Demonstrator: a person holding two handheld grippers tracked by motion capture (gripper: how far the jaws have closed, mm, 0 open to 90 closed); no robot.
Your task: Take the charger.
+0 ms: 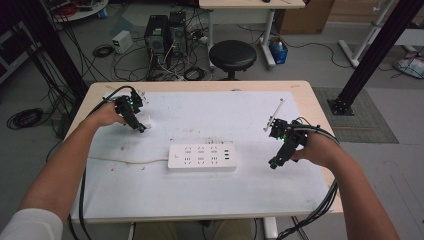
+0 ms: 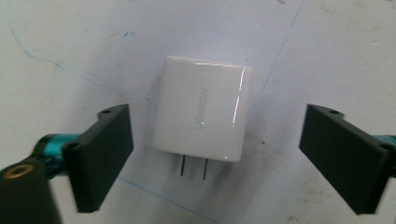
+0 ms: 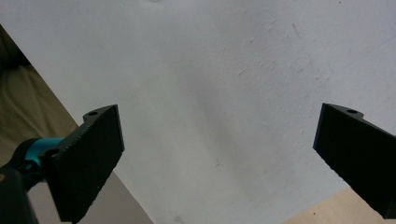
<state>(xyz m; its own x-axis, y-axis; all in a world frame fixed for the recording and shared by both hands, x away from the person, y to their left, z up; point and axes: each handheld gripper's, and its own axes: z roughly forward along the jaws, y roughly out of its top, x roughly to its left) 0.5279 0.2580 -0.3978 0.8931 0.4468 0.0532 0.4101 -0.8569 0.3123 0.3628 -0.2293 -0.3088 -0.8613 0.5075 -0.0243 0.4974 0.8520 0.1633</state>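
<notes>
A white plug-in charger [image 2: 203, 108] lies flat on the white mat, its two metal prongs [image 2: 193, 166] pointing toward the camera in the left gripper view. My left gripper [image 2: 215, 161] hangs over it with a jaw on either side, gaps showing between pads and charger, so it is open. From above, the left gripper [image 1: 141, 128] points down at the charger [image 1: 149, 122] at the mat's far left. A white power strip [image 1: 202, 157] lies mid-table, its cable [image 1: 127, 161] running left. My right gripper [image 1: 273, 163] hovers open over bare mat at the right.
The white mat [image 1: 200, 192] covers most of the wooden table [image 1: 315, 107]; its front-right edge shows in the right gripper view [image 3: 299, 210]. Beyond the table stand a black stool [image 1: 232, 54], computer towers [image 1: 165, 32] and tangled floor cables.
</notes>
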